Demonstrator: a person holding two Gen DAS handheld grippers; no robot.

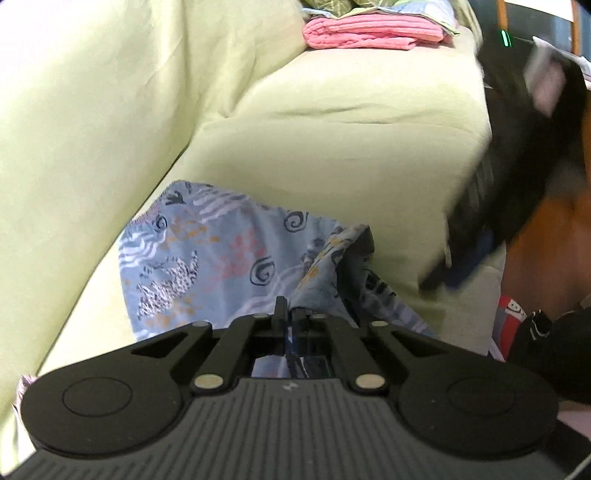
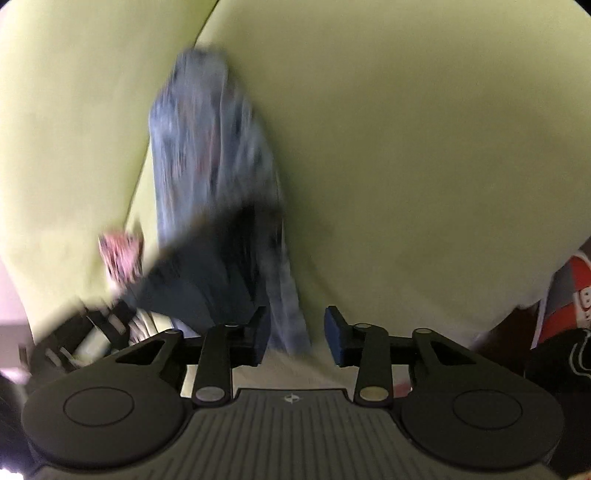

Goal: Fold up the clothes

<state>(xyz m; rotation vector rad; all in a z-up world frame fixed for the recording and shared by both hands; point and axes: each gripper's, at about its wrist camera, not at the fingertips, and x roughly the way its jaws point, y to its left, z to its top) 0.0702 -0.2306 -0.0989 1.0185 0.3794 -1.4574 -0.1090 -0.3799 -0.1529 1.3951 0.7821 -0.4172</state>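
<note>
One blue patterned garment (image 1: 207,258) lies on the sofa's seat. One folded pink cloth (image 1: 369,31) sits at the seat's far end, with at least one more printed piece (image 1: 332,5) stacked behind it; the exact number there cannot be told. Two grippers: the left gripper (image 1: 290,314) and the right gripper (image 2: 295,334).

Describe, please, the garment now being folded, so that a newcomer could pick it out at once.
Start at the pale green sofa. On its seat, near the backrest, lies the blue patterned cloth, one edge pinched in the left gripper. Unlike the pink folded towel farther back, it carries swirls and animal prints.
</note>
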